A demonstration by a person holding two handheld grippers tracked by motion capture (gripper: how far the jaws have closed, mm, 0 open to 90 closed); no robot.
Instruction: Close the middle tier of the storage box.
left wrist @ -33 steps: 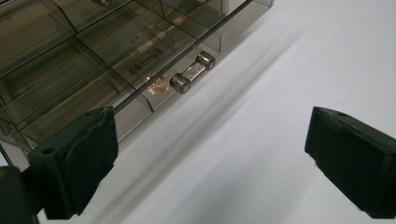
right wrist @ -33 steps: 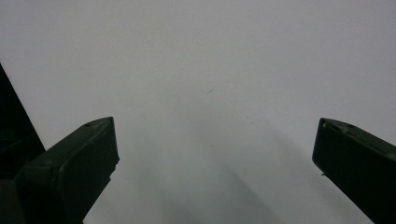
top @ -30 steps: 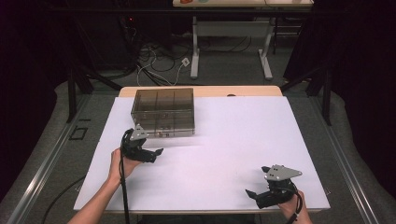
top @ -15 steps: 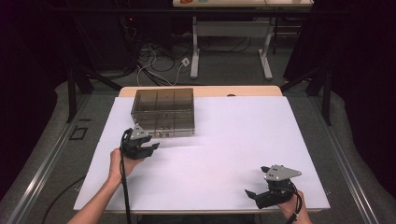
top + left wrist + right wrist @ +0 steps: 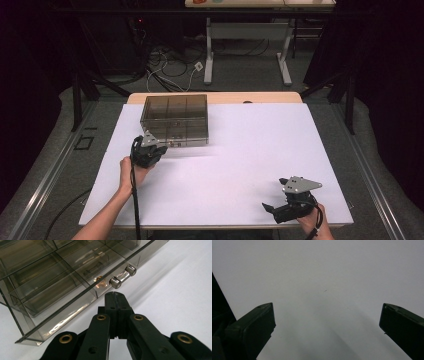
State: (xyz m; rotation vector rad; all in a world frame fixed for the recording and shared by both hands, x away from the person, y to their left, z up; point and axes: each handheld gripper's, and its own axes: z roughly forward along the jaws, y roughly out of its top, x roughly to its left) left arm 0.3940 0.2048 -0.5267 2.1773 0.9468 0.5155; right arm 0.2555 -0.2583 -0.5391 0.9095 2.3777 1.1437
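Left claw (image 5: 115, 296) is sitting pressed fully shut with nothing between its jaws, its tip pointing at the metal handle (image 5: 122, 277) on the front of the smoky clear box (image 5: 62, 272), just short of touching it. Closed like that, it is likely getting lined up to hook or nudge the handle rather than pinch it. Right claw (image 5: 272, 210) is resting near the table's (image 5: 260, 150) near right corner, jaws spread wide and holding nothing, staying out of the way, well apart from the box. Farther off, the box is sitting at the table's far left, its dividers splitting it into compartments, probably drawers that the handle is serving.
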